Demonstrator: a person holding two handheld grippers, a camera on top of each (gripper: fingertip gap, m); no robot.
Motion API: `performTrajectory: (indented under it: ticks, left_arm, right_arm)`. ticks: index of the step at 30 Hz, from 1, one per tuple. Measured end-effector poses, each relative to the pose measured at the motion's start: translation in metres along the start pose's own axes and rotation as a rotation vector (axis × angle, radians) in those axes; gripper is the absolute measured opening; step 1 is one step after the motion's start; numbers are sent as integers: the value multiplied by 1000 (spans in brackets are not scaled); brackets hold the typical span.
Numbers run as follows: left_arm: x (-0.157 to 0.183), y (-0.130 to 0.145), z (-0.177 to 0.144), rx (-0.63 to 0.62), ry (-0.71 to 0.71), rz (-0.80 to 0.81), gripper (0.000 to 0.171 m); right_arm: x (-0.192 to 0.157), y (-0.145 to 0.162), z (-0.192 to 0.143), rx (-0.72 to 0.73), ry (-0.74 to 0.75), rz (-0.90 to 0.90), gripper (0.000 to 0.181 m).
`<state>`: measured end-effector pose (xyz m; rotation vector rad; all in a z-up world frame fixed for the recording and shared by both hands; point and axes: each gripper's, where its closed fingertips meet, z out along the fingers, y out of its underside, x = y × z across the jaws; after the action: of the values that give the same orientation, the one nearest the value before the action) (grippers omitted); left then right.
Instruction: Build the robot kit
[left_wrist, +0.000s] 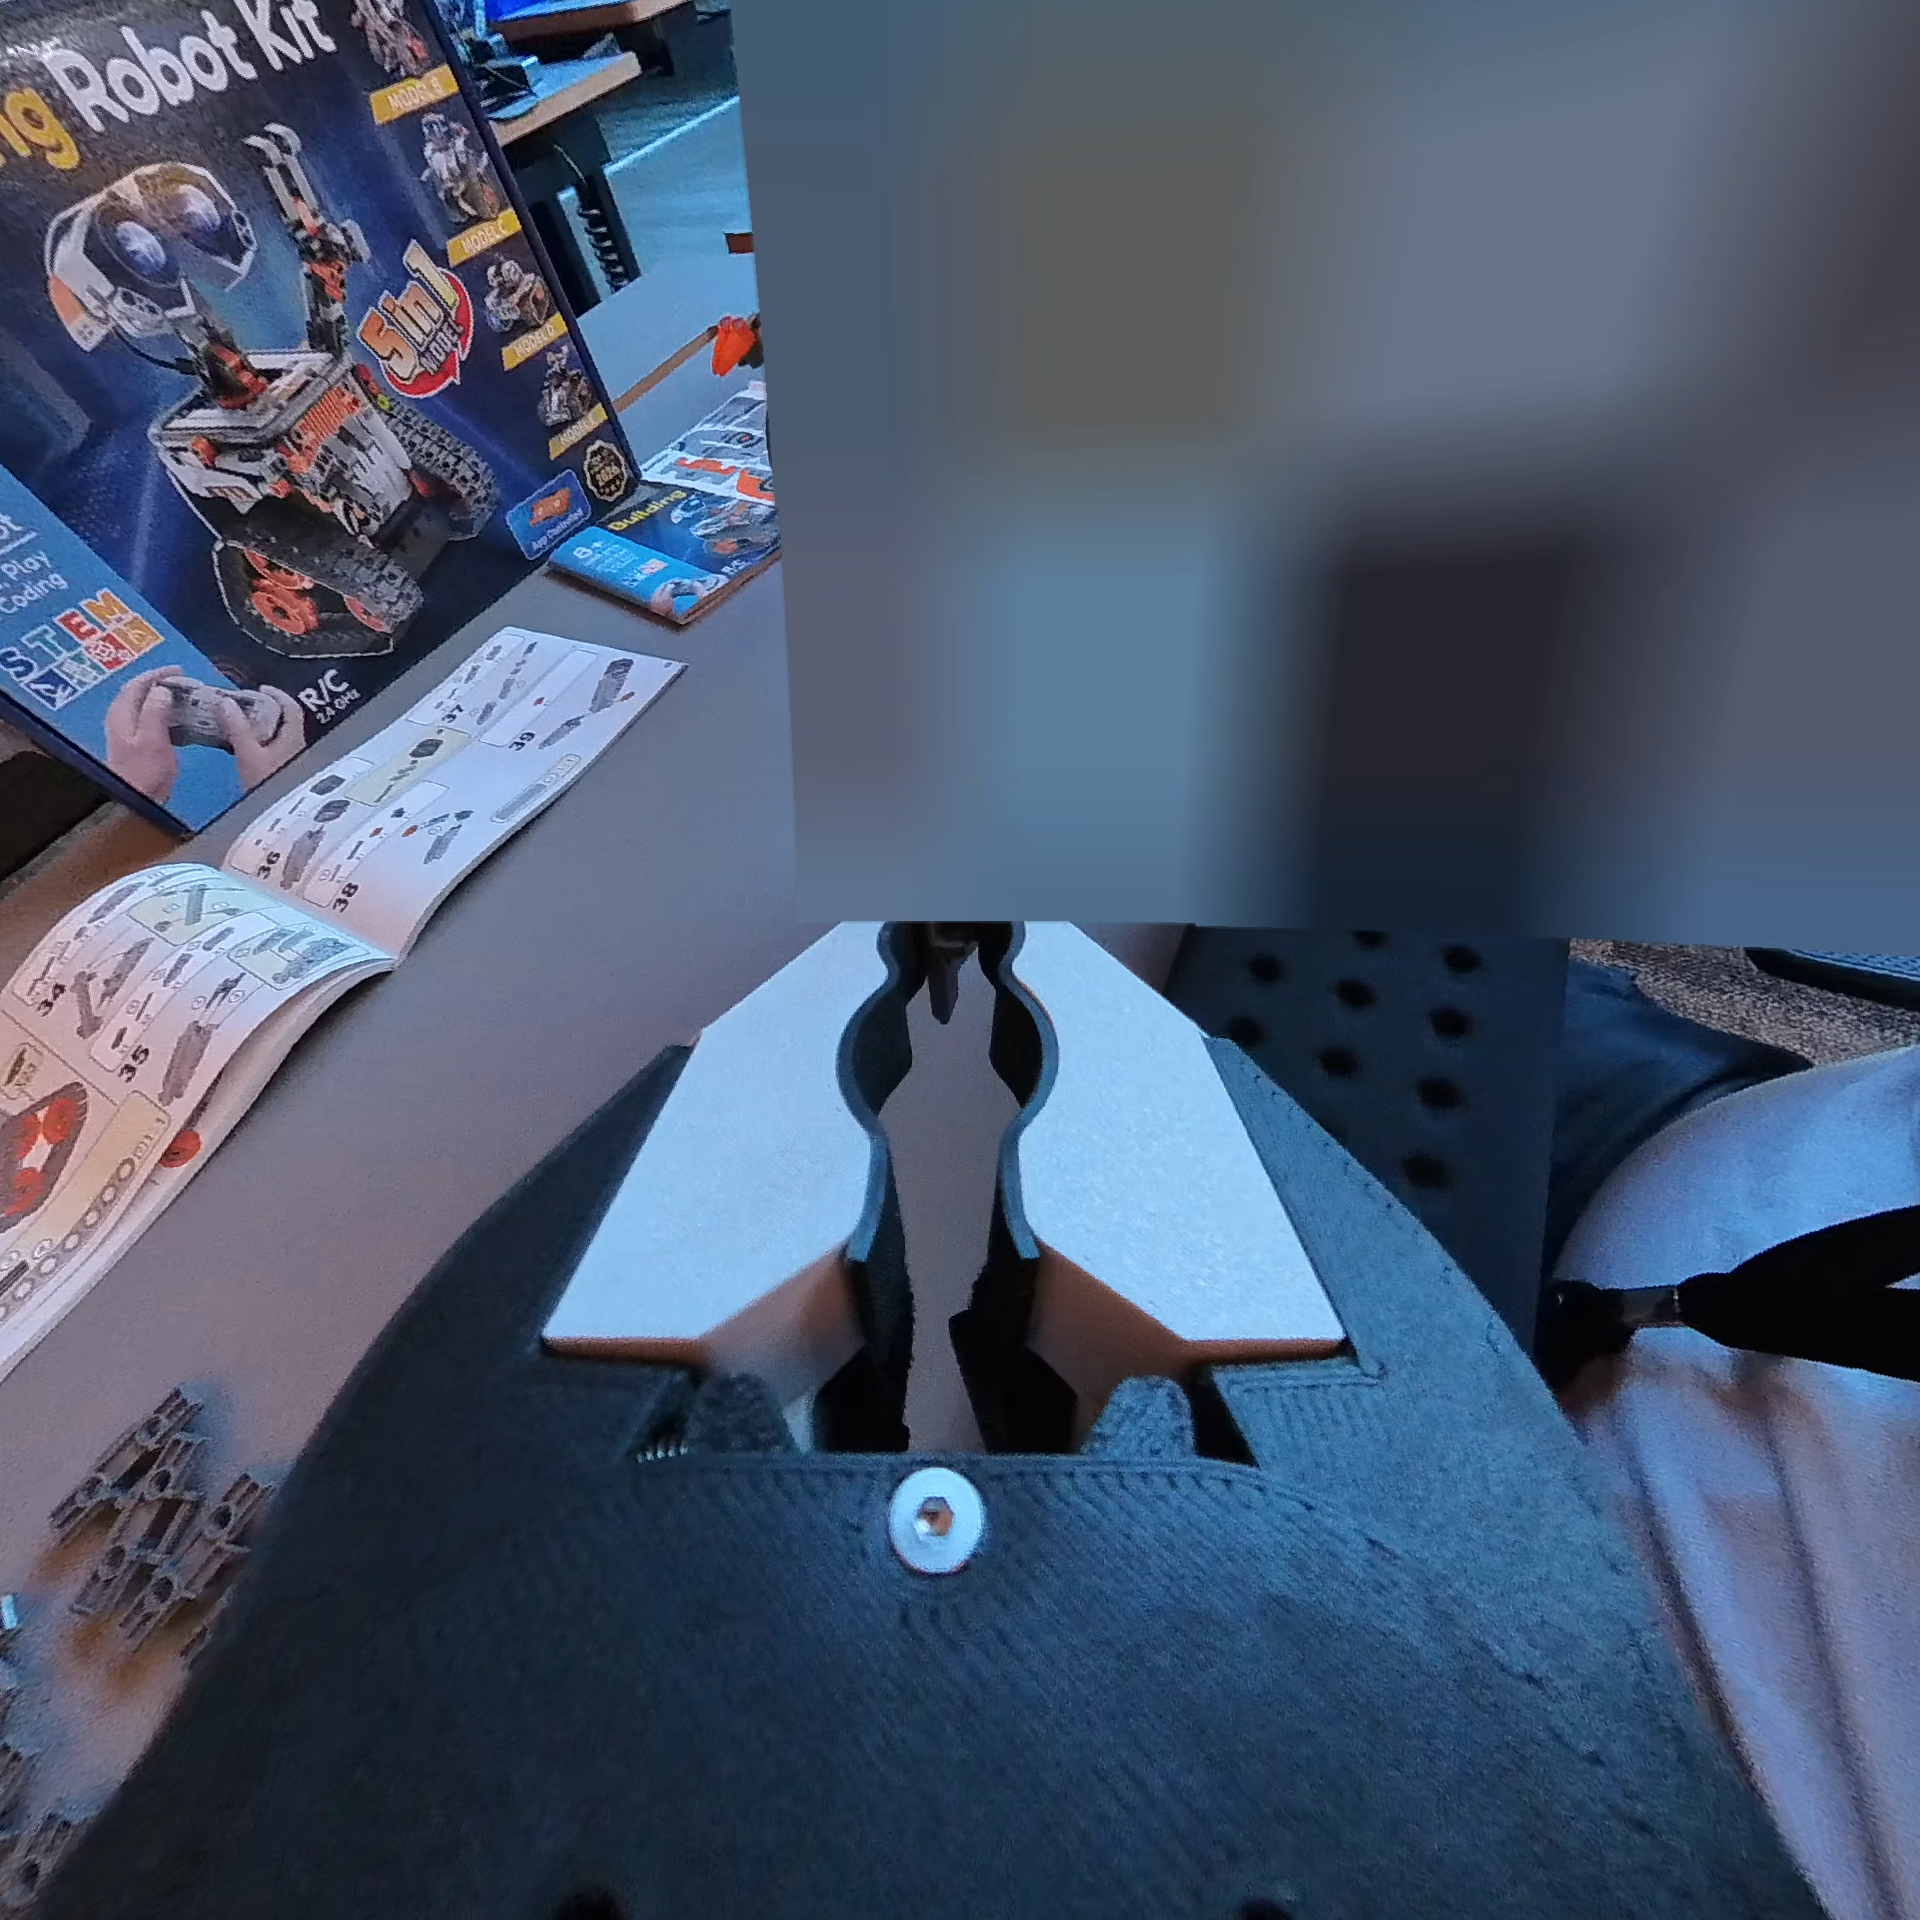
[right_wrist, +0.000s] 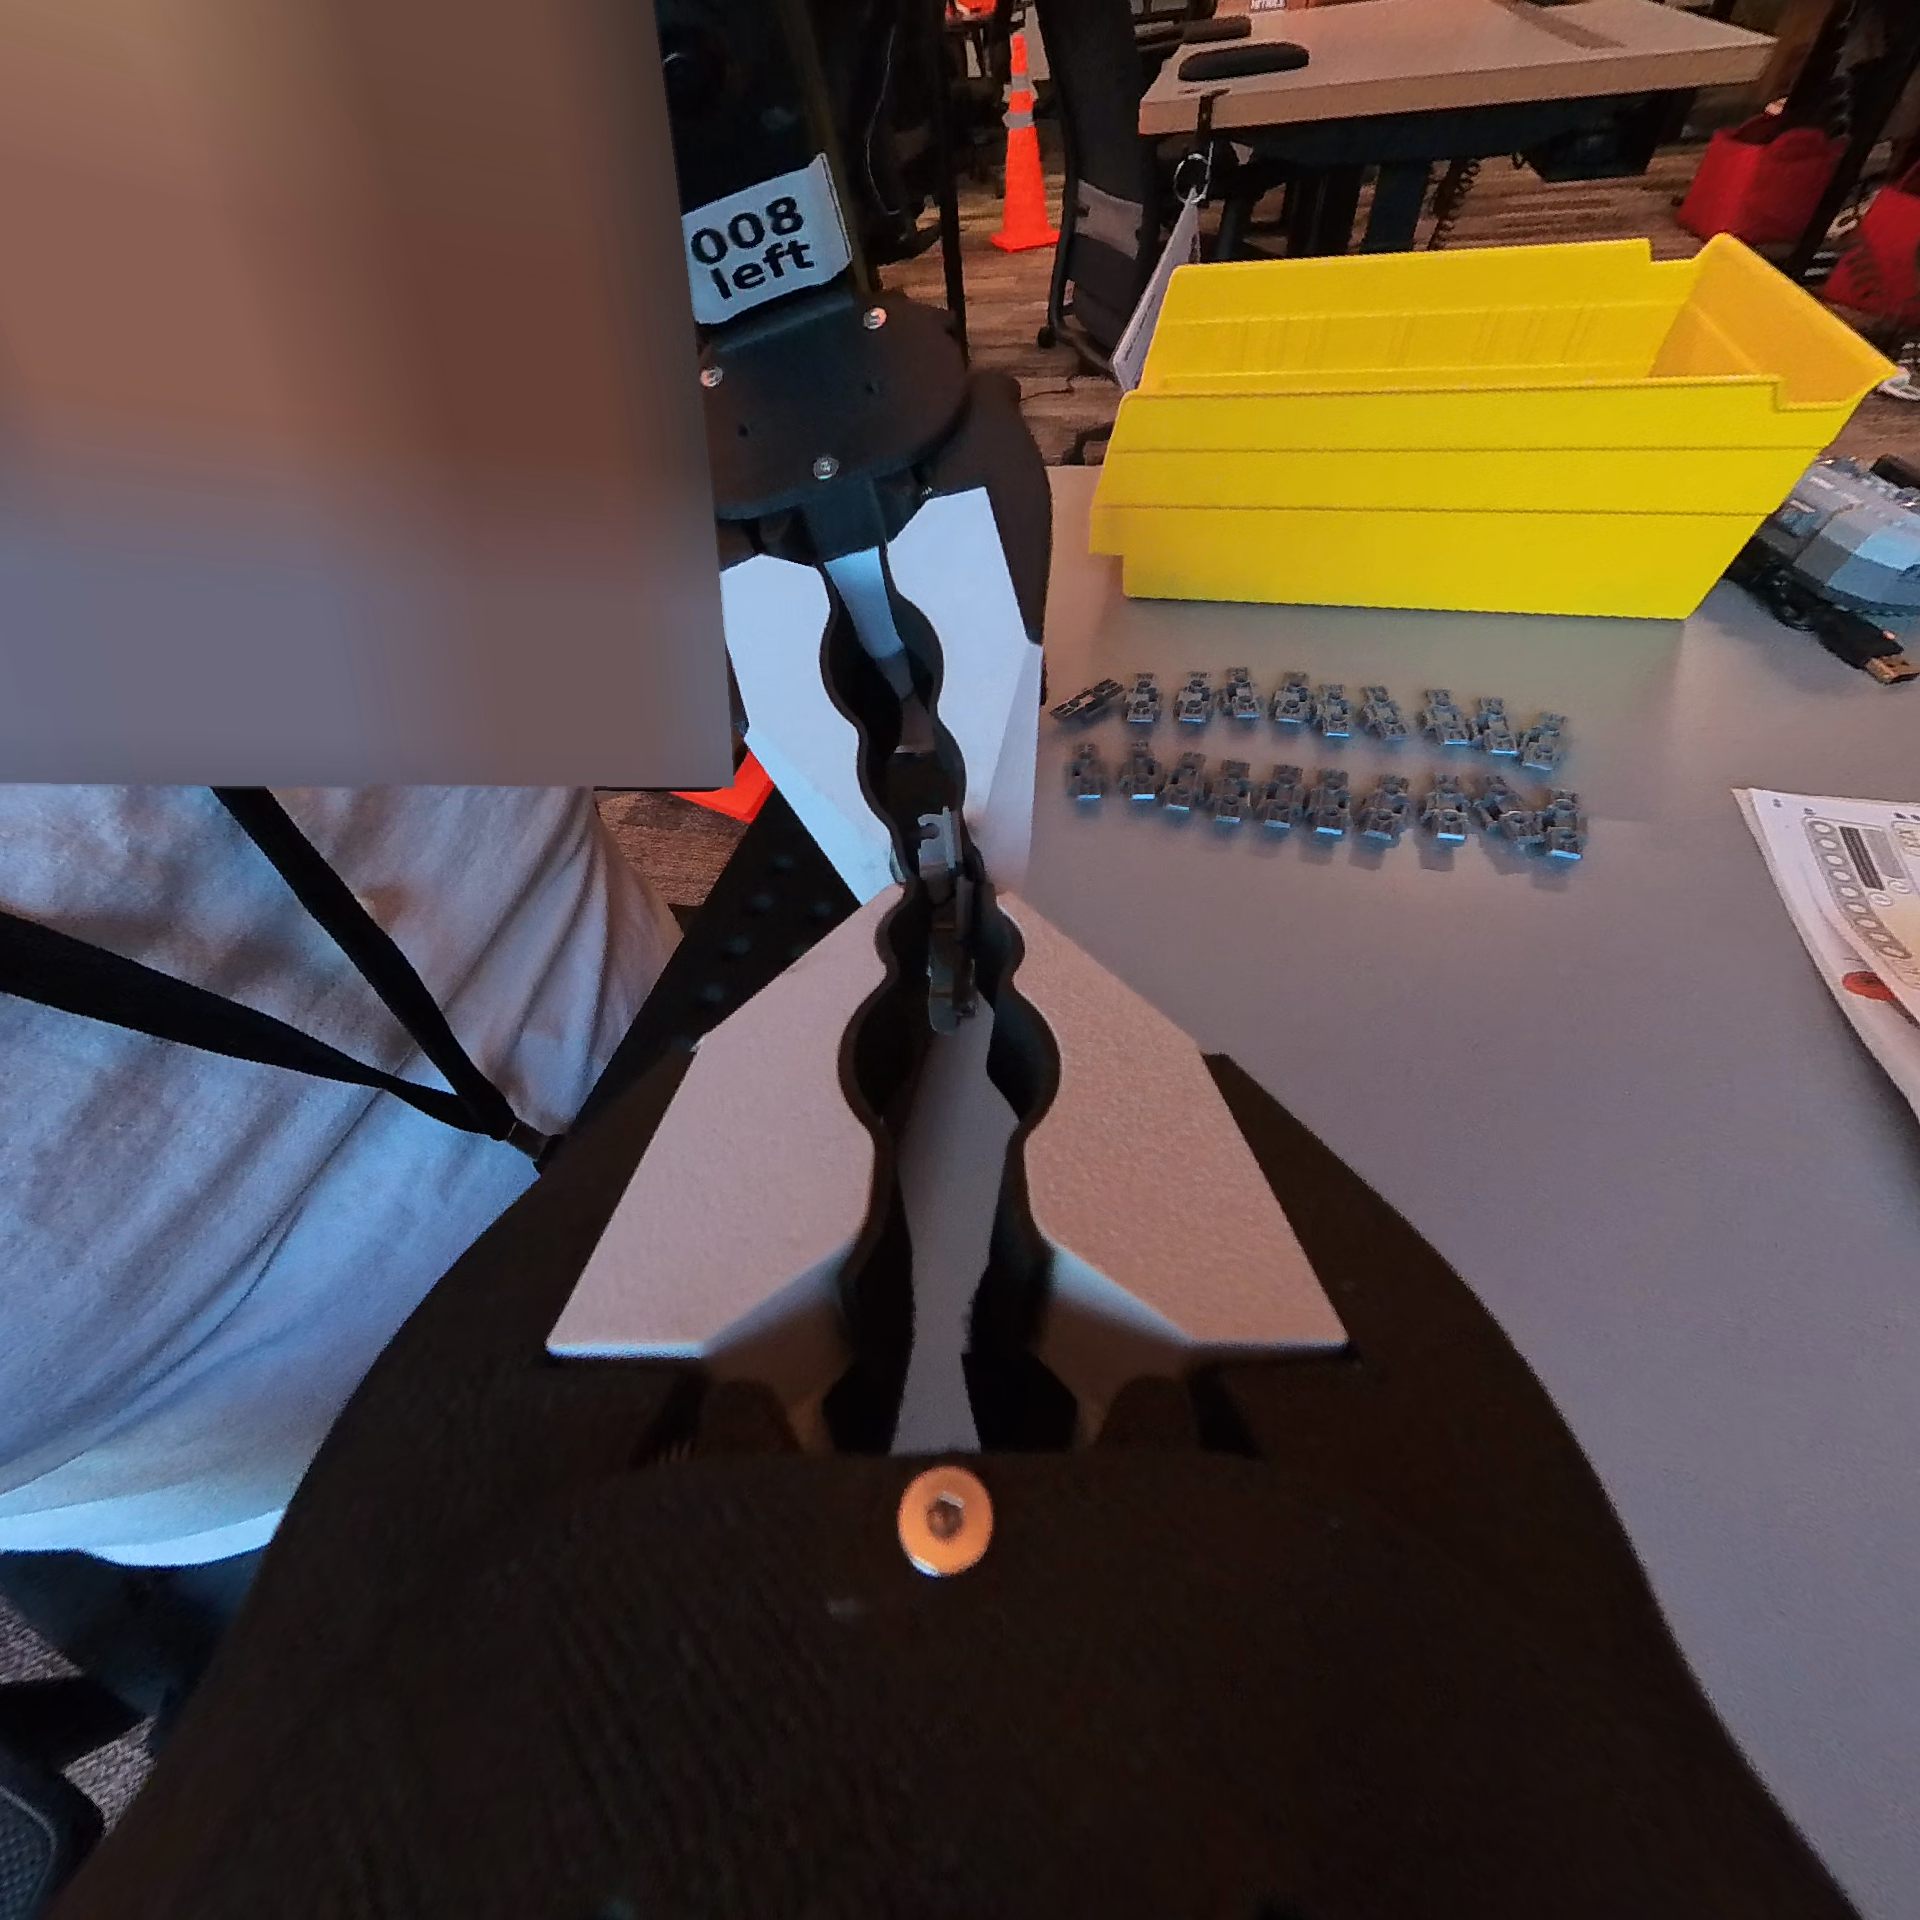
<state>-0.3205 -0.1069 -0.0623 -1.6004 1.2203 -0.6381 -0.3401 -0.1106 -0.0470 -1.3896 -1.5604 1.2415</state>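
Observation:
My left gripper (left_wrist: 948, 940) is shut on a small grey track link (left_wrist: 948, 987) pinched at its tips. In the right wrist view the left gripper (right_wrist: 935, 857) points toward me with its link (right_wrist: 935, 831). My right gripper (right_wrist: 951, 920) is shut on another small grey track link (right_wrist: 951, 982). The two grippers meet tip to tip and the two links touch, held above the edge of the grey table (right_wrist: 1351, 1143). Two rows of several loose grey track links (right_wrist: 1320, 764) lie on the table to the right of the grippers.
A yellow bin (right_wrist: 1455, 468) stands behind the rows, with a grey block (right_wrist: 1849, 540) beside it. A blue kit box (left_wrist: 260, 416) stands at the left with an open instruction booklet (left_wrist: 343, 883) before it. Grey beams (left_wrist: 156, 1507) lie near left. A person's torso (right_wrist: 260, 1143) is close. My two grippers' fingertips are within a few centimetres of each other.

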Motion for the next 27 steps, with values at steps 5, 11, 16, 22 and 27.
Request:
performTrajectory:
  ticks: [5,11,16,22,27]
  left_arm:
    - [0,4,1,-25,-17,27,7]
    - [1,4,2,-36,-19,42,7]
    - [-15,-14,-2,107,59,-216,7]
    - [-43,-24,-5,296,320,-833,7]
    - [-52,-15,5,358,446,-1193,7]
  right_arm:
    - [0,3,1,-9,-8,6,5]
    - [-2,6,1,-19,-17,4,5]
    - [13,-15,-5,125,-6,90,7]
    - [44,-29,-27,345,127,224,36]
    - [52,-13,-8,96,489,-252,54]
